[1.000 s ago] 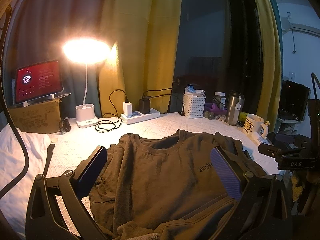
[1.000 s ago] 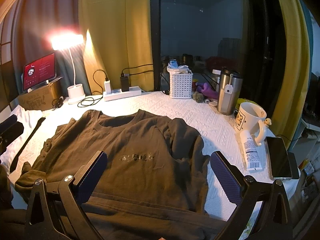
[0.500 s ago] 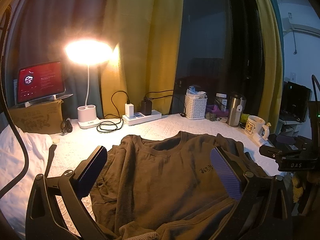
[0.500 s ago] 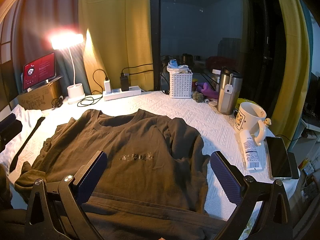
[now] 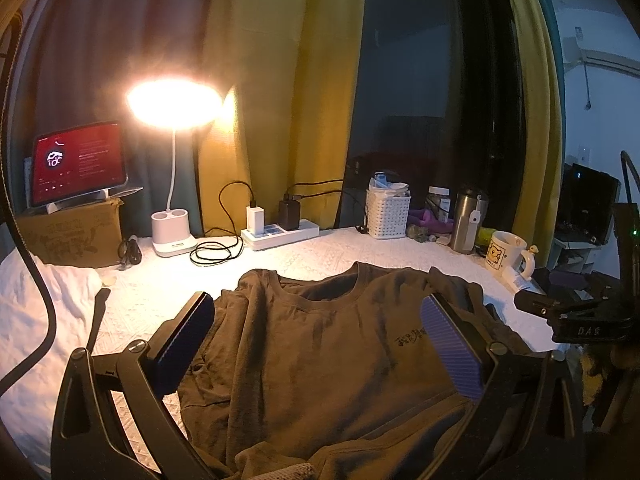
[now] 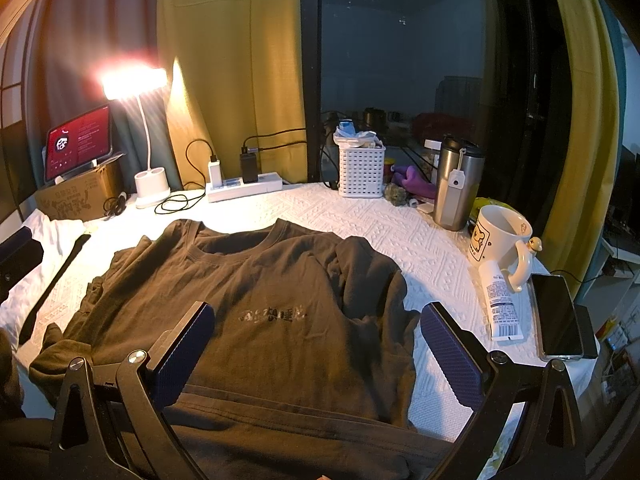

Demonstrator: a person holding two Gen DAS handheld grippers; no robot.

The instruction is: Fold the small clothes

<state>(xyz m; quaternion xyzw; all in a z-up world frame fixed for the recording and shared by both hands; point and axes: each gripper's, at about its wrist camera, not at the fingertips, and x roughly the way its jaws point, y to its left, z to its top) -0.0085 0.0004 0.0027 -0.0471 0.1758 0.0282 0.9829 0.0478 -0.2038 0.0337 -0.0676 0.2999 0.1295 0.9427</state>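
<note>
The dark brown cotton T-shirt [image 6: 256,300] lies flat on the white worktop [image 6: 400,232], both hand-held grippers, left [image 5: 316,340] and right [image 6: 318,344], hang wide apart above it, and a careless sleeve swing might knock the white mug [image 6: 500,240].

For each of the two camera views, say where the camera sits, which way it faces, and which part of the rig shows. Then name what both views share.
Left wrist: sits on the left gripper, looks across the brown shirt toward the lamp; its own open fingers show, and the right gripper at the right edge.
Right wrist: sits on the right gripper, looks over the shirt toward the mug and phone; its open fingers show.
Shared: shirt, lamp, mug, basket.
</note>
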